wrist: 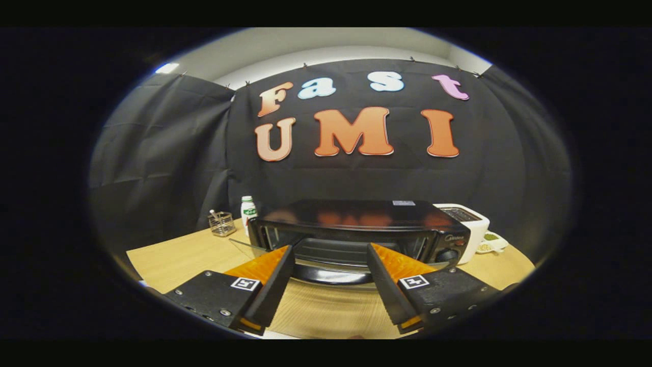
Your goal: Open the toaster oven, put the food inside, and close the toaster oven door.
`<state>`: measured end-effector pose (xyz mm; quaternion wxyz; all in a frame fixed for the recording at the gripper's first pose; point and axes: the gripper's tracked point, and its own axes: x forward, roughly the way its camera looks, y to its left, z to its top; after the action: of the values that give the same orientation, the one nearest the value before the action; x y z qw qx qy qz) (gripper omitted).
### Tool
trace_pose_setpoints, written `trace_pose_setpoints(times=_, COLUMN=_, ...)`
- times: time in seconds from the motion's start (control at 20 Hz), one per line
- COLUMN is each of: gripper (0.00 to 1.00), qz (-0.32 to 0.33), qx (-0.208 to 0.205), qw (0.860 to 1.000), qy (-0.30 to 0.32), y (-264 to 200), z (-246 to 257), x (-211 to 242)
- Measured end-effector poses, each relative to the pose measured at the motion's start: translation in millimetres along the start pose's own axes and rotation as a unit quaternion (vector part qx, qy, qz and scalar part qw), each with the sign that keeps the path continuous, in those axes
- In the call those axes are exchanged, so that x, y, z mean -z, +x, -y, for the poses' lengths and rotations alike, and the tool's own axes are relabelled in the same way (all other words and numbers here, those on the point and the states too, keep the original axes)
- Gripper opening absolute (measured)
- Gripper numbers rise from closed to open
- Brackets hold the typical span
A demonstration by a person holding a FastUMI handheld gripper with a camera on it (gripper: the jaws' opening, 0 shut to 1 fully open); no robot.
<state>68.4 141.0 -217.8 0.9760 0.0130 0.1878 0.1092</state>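
A black toaster oven (356, 214) stands on the wooden table (178, 260) just ahead of my fingers. Its glass door (248, 247) hangs open, lying nearly flat toward me, and the dark handle (331, 276) runs along its front edge. The wire rack (331, 251) inside shows between my fingertips. My gripper (330, 246) is open, its orange and black fingers (277, 278) standing apart on either side of the oven mouth above the door. Nothing is between them. I cannot make out any food inside the oven.
A white toaster (471, 221) stands against the oven's right side, with a small white dish (491, 242) of green bits beside it. Left of the oven are a white bottle (248, 210) and a small wire holder (221, 223).
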Motion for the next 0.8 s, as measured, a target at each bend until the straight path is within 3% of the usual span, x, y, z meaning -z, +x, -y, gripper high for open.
trace_pose_setpoints(times=0.3, gripper=0.84, qz=-0.089, qx=-0.063, qw=0.992, qy=0.06, y=-30.5, z=-21.1, x=58.5)
trace_pose_setpoints(times=0.8, gripper=0.82, qz=-0.174, qx=-0.076, qw=0.976, qy=0.106, y=-40.4, z=-15.8, x=126.0)
